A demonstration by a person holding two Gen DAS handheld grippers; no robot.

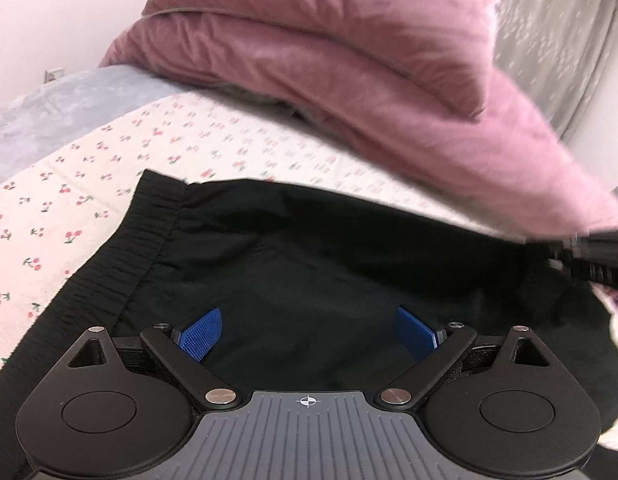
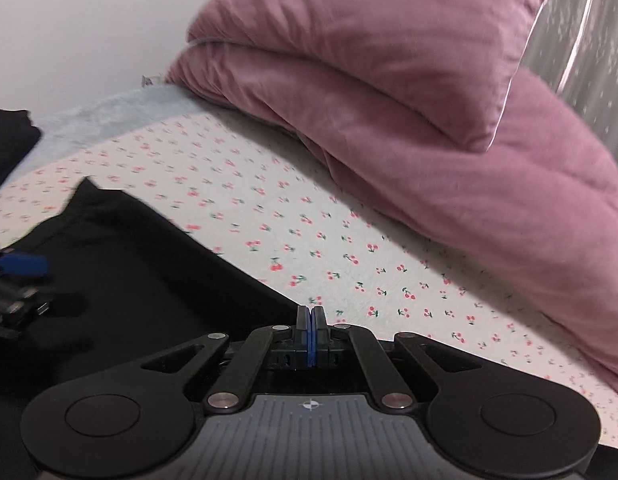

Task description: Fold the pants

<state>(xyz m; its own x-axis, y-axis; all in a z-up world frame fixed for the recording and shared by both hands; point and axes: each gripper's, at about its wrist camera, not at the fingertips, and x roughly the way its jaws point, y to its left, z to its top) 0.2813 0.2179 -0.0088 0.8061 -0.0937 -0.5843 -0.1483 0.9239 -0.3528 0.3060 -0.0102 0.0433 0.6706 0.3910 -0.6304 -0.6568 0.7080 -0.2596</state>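
Black pants (image 1: 309, 264) lie on a cherry-print bed sheet (image 1: 109, 168), elastic waistband (image 1: 121, 256) at the left. My left gripper (image 1: 309, 332) is open, its blue pads (image 1: 203, 336) spread just above the pants fabric. My right gripper (image 2: 311, 336) is shut, its blue pads pressed together at the right edge of the pants (image 2: 149, 280); whether cloth is pinched between them is hidden. The right gripper shows blurred at the right edge of the left wrist view (image 1: 589, 256). The left gripper shows blurred at the left of the right wrist view (image 2: 21, 280).
A folded pink duvet with a pillow (image 1: 349, 60) is piled at the back of the bed (image 2: 429, 120). A grey blanket (image 1: 49, 104) lies at the back left. Dark folded cloth (image 2: 9, 140) sits at the far left. A grey curtain (image 1: 557, 28) hangs behind.
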